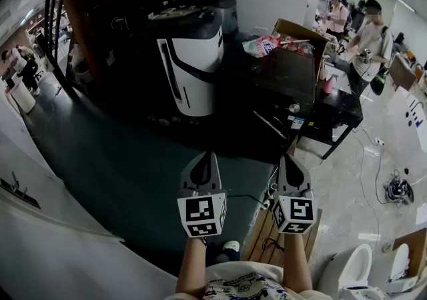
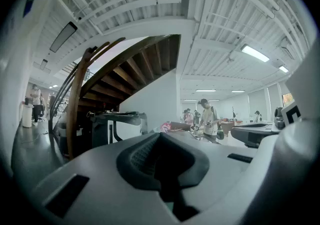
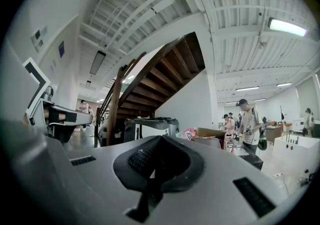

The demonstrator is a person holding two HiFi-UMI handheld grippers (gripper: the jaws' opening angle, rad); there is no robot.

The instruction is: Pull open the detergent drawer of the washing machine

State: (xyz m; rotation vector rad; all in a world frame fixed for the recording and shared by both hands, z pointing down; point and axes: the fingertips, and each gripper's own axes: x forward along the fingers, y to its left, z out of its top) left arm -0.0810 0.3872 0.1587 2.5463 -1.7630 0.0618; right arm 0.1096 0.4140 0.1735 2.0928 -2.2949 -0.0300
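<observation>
A white appliance with a black top and trim (image 1: 193, 65), which may be the washing machine, stands a good way ahead of me on the dark floor. No detergent drawer can be made out on it. It also shows small in the left gripper view (image 2: 117, 124) and in the right gripper view (image 3: 150, 126). My left gripper (image 1: 202, 159) is held level in front of me, jaws pressed together, empty. My right gripper (image 1: 291, 159) hangs beside it, likewise shut and empty. Both are well short of the appliance.
A wooden stair railing (image 1: 67, 12) rises at the left. Right of the appliance is a dark table with a cluttered cardboard box (image 1: 293, 35) and a black stand (image 1: 337, 115). People (image 1: 370, 32) stand at the back right. A wooden pallet (image 1: 263, 232) and a white toilet (image 1: 347, 269) are near my feet.
</observation>
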